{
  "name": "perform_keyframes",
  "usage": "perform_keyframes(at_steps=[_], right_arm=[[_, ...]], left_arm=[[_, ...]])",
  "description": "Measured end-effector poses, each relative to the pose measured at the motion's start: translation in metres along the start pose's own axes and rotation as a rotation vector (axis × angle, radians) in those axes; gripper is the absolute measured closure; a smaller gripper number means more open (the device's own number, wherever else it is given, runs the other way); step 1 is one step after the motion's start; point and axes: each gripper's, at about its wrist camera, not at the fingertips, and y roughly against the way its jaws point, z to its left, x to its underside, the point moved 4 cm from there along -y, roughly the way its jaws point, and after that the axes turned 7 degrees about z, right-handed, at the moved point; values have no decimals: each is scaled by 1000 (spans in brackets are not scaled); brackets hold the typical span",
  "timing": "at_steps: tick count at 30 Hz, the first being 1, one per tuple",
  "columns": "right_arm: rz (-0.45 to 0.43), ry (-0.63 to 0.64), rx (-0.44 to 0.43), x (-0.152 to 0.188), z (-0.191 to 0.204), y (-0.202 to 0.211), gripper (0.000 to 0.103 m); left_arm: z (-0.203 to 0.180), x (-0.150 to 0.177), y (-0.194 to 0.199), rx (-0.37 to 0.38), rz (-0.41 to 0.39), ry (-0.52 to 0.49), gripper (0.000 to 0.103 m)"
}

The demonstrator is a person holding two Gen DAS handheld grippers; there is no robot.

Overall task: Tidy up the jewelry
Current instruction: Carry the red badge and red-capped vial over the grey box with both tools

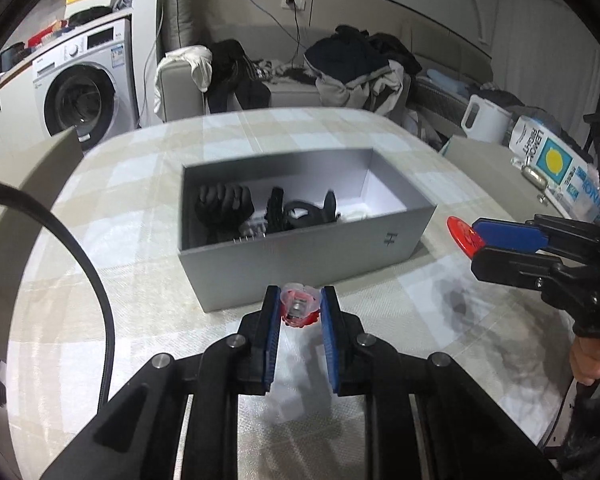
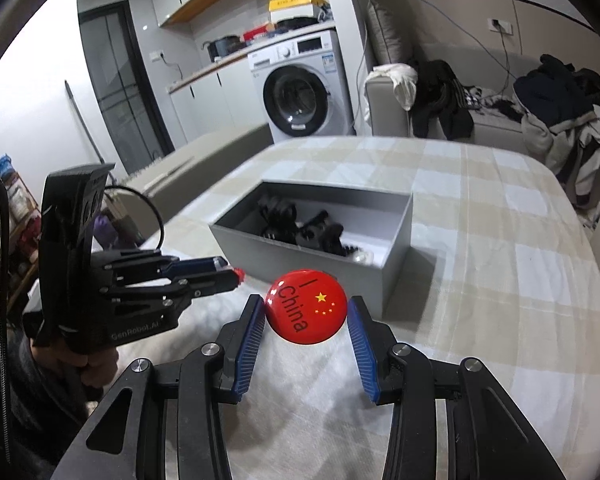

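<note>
Both grippers level — trinket [image 1: 299, 309], badge [image 2: 306, 306]

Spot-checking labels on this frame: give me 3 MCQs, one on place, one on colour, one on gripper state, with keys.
1. Where is the grey box relative to the two grippers?
A. Beyond their fingertips, on the checked tablecloth
B. Behind the camera
C. On the sofa

2. What colour is the round "I China" badge in the right gripper?
A. Blue
B. Red with yellow stars
C. Green

3. What is the state of the left gripper?
A. Wide open, empty
B. Shut on the small red and clear pin
C. Out of view

Key:
1 A: both wrist views show the box ahead of the fingers, on the cloth.
2 B: the right wrist view shows a red face with yellow stars.
3 B: the left wrist view shows the pin between the blue pads.
</note>
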Motion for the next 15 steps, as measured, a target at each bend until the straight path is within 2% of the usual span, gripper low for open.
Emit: perform_keyframes(at_steps=[9,15], right_arm=[[-70,-20,-11,-22,0,13,62],[-105,-40,-12,-37,-3,13,62]], left_arm=[[4,-22,21,-8,-100,22,89],[9,-33,22,-6,-139,40,89]])
